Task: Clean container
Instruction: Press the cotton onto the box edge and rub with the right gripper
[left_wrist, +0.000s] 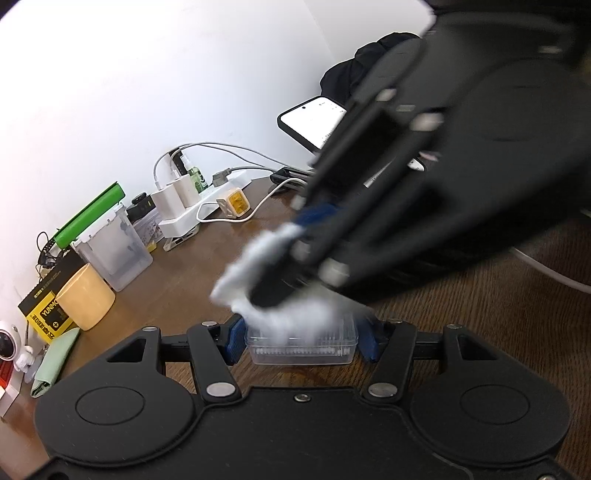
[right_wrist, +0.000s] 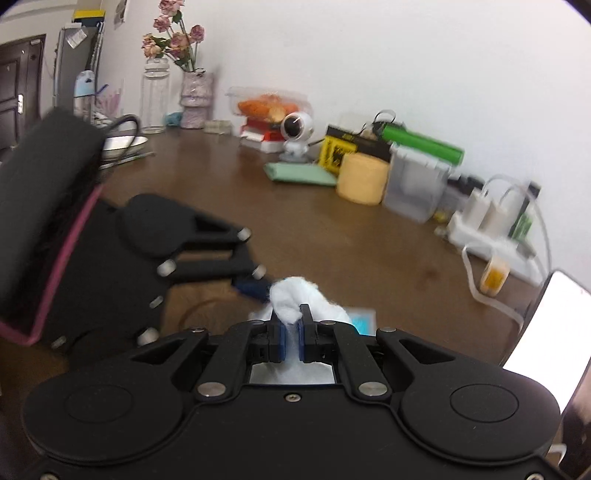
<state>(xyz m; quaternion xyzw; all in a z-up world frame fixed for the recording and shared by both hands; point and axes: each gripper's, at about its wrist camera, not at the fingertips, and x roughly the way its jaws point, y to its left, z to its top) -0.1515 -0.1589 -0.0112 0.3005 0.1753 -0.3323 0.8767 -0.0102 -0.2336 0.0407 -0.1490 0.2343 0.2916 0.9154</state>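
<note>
Between the blue pads (left_wrist: 234, 341) of the left gripper (left_wrist: 301, 343), a clear box (left_wrist: 303, 347) is clamped on the brown table (left_wrist: 177, 291) in the left wrist view, while a white wad (left_wrist: 258, 280) is pressed onto its top by the blurred right gripper (left_wrist: 273, 291). Seen from the right wrist, the wad (right_wrist: 295, 299) is pinched in the nearly shut right gripper (right_wrist: 290, 325), and the left gripper (right_wrist: 255, 288) is seen at left.

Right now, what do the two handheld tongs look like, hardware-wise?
Both are matte black plastic. The left tongs and right tongs each have a wide body with two round discs, scissor-like linkage bars joined by silver rivets, and blue pads on the fingers. A dark sleeve with a maroon cuff edge sits behind the left unit. No cables or markings visible.
</note>
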